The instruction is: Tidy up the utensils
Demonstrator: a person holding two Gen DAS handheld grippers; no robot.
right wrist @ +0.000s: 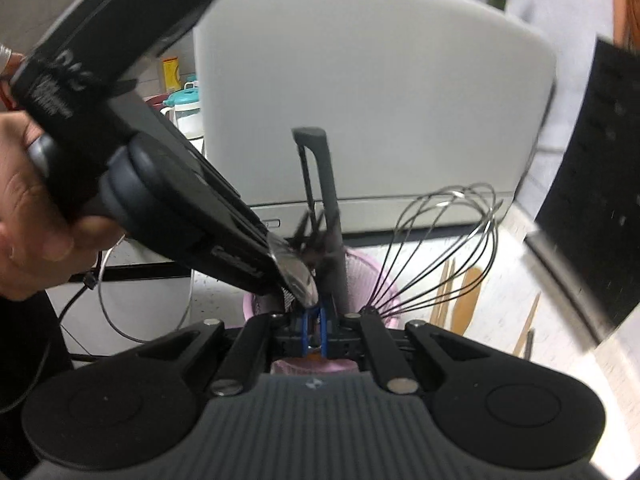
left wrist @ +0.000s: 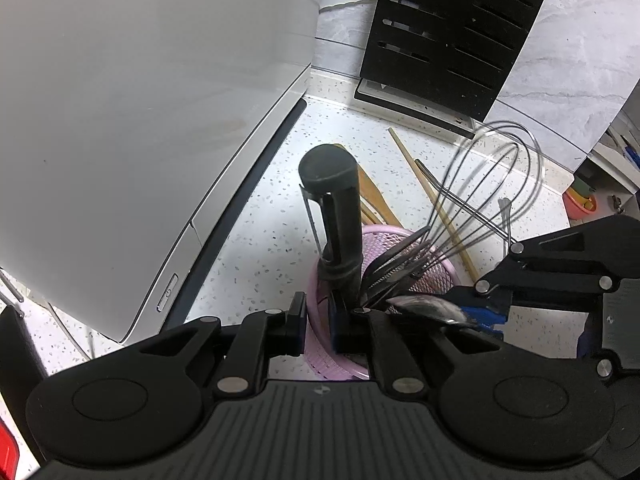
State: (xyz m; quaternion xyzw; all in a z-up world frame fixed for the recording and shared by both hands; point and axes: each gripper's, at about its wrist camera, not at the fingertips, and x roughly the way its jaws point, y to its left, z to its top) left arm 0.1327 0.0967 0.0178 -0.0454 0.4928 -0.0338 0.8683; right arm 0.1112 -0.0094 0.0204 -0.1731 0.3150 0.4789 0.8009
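A pink mesh utensil holder point(left wrist: 436, 276) point(right wrist: 360, 268) stands on the speckled counter. A dark grey peeler point(left wrist: 340, 208) point(right wrist: 328, 200), a wire whisk point(left wrist: 492, 184) point(right wrist: 444, 240) and several metal utensils stand in it. My left gripper point(left wrist: 318, 320) point(right wrist: 276, 292) is shut on the holder's near rim, one finger inside and one outside. My right gripper point(left wrist: 476, 318) point(right wrist: 314, 328), with blue pads, is shut on the handle of a metal spoon point(left wrist: 424, 306) point(right wrist: 298, 272). The spoon's bowl hangs over the holder's mouth, next to the peeler.
A large white appliance point(left wrist: 140, 120) point(right wrist: 372, 100) stands close behind the holder. A black knife block point(left wrist: 452, 32) point(right wrist: 592, 200) leans at the tiled wall. Wooden chopsticks point(left wrist: 404, 160) and a wooden spatula point(right wrist: 468, 296) lie on the counter beside the holder. A hand point(right wrist: 28, 220) grips the left tool.
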